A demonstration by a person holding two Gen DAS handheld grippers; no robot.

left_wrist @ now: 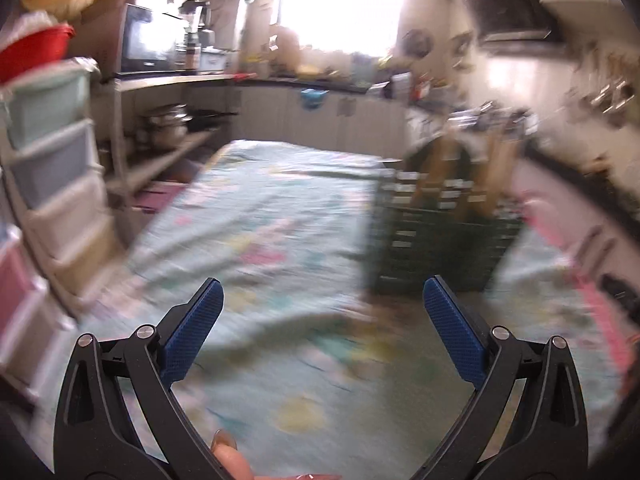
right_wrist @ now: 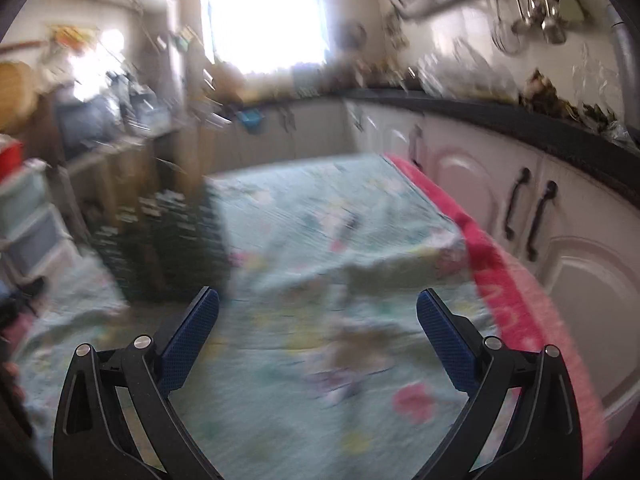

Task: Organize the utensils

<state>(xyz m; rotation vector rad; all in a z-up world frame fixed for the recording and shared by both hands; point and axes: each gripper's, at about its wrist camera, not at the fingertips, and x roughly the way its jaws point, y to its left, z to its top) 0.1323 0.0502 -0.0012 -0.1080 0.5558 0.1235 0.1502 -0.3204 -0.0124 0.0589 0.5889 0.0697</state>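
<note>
Both views are smeared by motion. My left gripper (left_wrist: 323,286) is open, nothing between its blue pads, above a pale green patterned cloth (left_wrist: 256,216) spread over a table. To its right stands a dark green slotted basket (left_wrist: 436,240) with wooden-handled utensils (left_wrist: 492,168) sticking up from it. My right gripper (right_wrist: 318,300) is open too, with nothing in it, over the same cloth (right_wrist: 320,216). In the right wrist view the green basket (right_wrist: 176,240) stands to the left of the gripper. A fingertip (left_wrist: 230,460) shows at the bottom of the left wrist view.
Stacked plastic drawers (left_wrist: 56,168) stand at the left, with a shelf of pots (left_wrist: 168,124) behind. White cabinets (right_wrist: 520,208) under a dark counter run along the right, beside a pink cloth edge (right_wrist: 500,280). Ladles hang on the wall (right_wrist: 536,4).
</note>
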